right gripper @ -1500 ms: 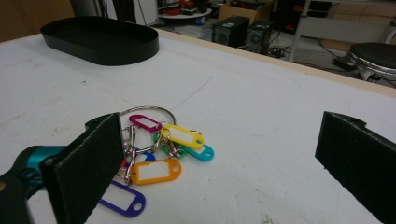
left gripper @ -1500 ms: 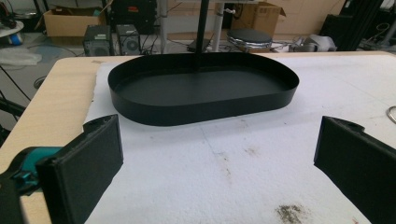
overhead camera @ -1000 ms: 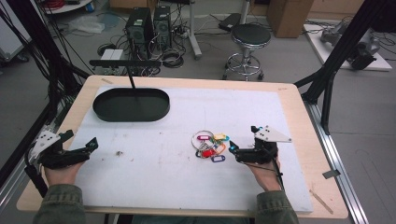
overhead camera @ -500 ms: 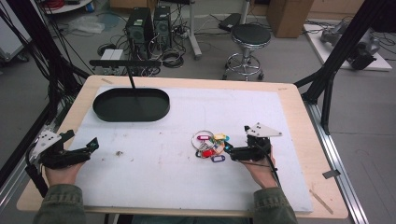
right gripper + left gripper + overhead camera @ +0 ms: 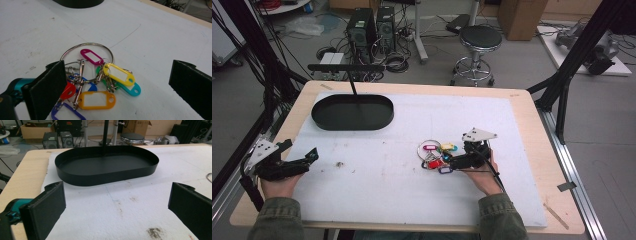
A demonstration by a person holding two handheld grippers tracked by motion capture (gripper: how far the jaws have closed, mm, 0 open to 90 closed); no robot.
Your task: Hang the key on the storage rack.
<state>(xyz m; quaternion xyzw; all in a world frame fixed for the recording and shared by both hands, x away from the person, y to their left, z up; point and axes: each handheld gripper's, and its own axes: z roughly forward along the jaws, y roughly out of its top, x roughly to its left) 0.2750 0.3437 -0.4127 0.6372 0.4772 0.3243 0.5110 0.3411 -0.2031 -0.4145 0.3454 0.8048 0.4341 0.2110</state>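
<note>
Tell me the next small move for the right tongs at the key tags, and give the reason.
Probably ease the right tongs forward and down, then close on the key ring bunch. Their jaws stand wide open with the ring and coloured tags lying flat on the white mat between them, not yet held. The left tongs are open too, facing the black tray.

A wooden table [image 5: 532,130] topped with a white mat [image 5: 472,120] stands on a grey floor [image 5: 532,60]. Beyond it, at twelve o'clock, stand two black computer towers [image 5: 372,25] amid loose cables; a round black stool [image 5: 479,42] sits at one o'clock, with cardboard boxes [image 5: 517,17] behind it.
</note>
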